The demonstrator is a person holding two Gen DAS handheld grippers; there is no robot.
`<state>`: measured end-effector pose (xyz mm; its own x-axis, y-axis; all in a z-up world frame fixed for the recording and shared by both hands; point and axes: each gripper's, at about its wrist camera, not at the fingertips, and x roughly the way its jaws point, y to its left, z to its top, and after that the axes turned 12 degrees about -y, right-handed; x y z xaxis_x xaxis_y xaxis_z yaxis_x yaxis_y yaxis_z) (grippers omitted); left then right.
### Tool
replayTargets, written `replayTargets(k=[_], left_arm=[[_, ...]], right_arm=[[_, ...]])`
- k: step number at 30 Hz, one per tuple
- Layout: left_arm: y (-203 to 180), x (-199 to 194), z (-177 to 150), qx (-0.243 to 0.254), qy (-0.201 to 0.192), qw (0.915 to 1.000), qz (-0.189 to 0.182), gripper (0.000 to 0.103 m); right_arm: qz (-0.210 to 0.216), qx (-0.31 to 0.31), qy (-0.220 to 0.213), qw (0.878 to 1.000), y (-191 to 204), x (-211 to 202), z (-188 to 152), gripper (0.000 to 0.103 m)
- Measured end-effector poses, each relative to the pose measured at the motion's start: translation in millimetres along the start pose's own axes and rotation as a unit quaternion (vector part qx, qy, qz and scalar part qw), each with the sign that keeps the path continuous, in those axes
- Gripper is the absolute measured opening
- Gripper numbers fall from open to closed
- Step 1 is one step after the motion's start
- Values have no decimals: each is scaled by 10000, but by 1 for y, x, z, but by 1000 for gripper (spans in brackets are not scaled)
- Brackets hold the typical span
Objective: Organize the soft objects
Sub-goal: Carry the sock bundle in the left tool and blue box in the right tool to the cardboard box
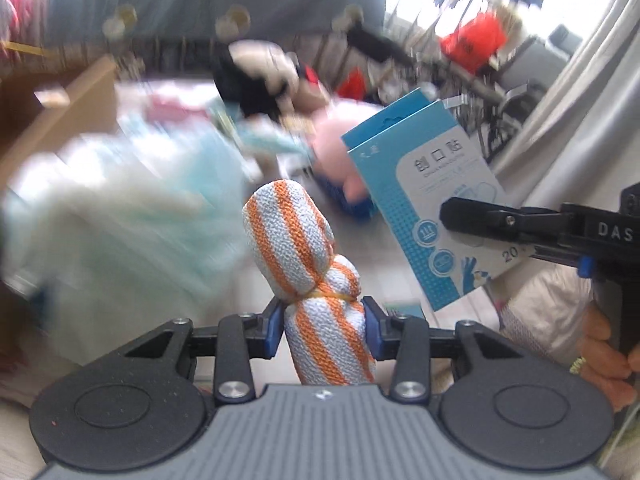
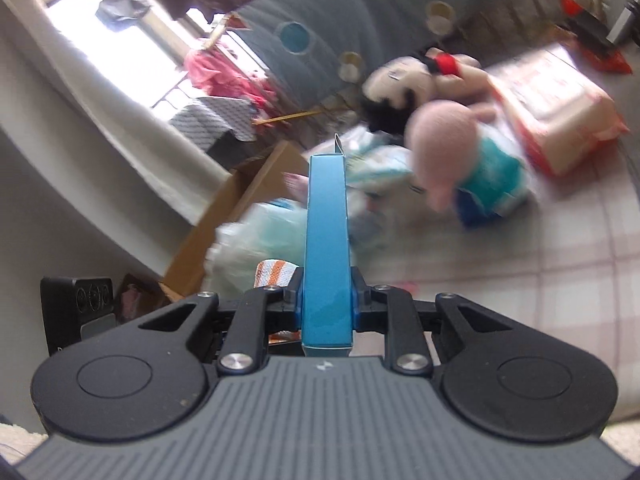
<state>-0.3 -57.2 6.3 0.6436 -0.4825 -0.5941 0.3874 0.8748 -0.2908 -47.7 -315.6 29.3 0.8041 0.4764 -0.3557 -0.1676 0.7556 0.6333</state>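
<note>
Orange-and-white knit: I am clamping the striped cloth roll (image 1: 316, 280) between the blue pads (image 1: 273, 330) of my left gripper (image 1: 324, 328), just below its yellow rubber band (image 1: 326, 294); the roll is standing upright and clear of the floor.
Blue cardboard: I am pinching the bandage box (image 2: 326, 248) edge-on in my right gripper (image 2: 326, 308), jaws nearly together on its narrow faces; in the left view it is hanging tilted beside the roll, not touching it.
Step in hand, as I judge it: I am carrying both items above the pile toward a sorting place.
Carrying well: I am keeping the squeeze on the roll light enough not to slip the band, and keeping the box level so its thin walls are not crushed.
Spacing: I am holding the two loads apart so neither knocks the other.
Floor: pale tiles with pinkish lines (image 2: 560, 280) are running under the clutter.
Pile: a pale green bundle (image 1: 120, 208), a pink plush (image 2: 444, 148) and a black-and-white plush (image 2: 404, 92) are lying blurred ahead.
Carton: an open cardboard box (image 2: 240, 208) is sitting at the pile's left.
Room: a grey curtain with blue circles (image 2: 320, 32) is hanging behind.
</note>
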Motion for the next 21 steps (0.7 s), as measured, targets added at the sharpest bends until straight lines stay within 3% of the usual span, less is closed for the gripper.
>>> replayTargets(k=[5, 10, 14, 18, 21], left_arm=[[43, -61, 45, 148, -793, 9949, 606, 41], [119, -84, 93, 113, -1142, 9815, 1533, 42], [190, -59, 127, 205, -901, 9749, 2024, 42], [256, -7, 155, 527, -406, 9663, 2486, 42], [303, 32, 163, 772, 56, 9641, 2539, 42]], right_arm=[[759, -215, -23, 9969, 62, 40, 34, 19], [1165, -265, 239, 9926, 122, 121, 67, 19], [1079, -104, 715, 9915, 166, 213, 82, 19], [557, -60, 1193, 9913, 198, 321, 82, 19], [124, -42, 1516, 9884, 213, 398, 74, 19]])
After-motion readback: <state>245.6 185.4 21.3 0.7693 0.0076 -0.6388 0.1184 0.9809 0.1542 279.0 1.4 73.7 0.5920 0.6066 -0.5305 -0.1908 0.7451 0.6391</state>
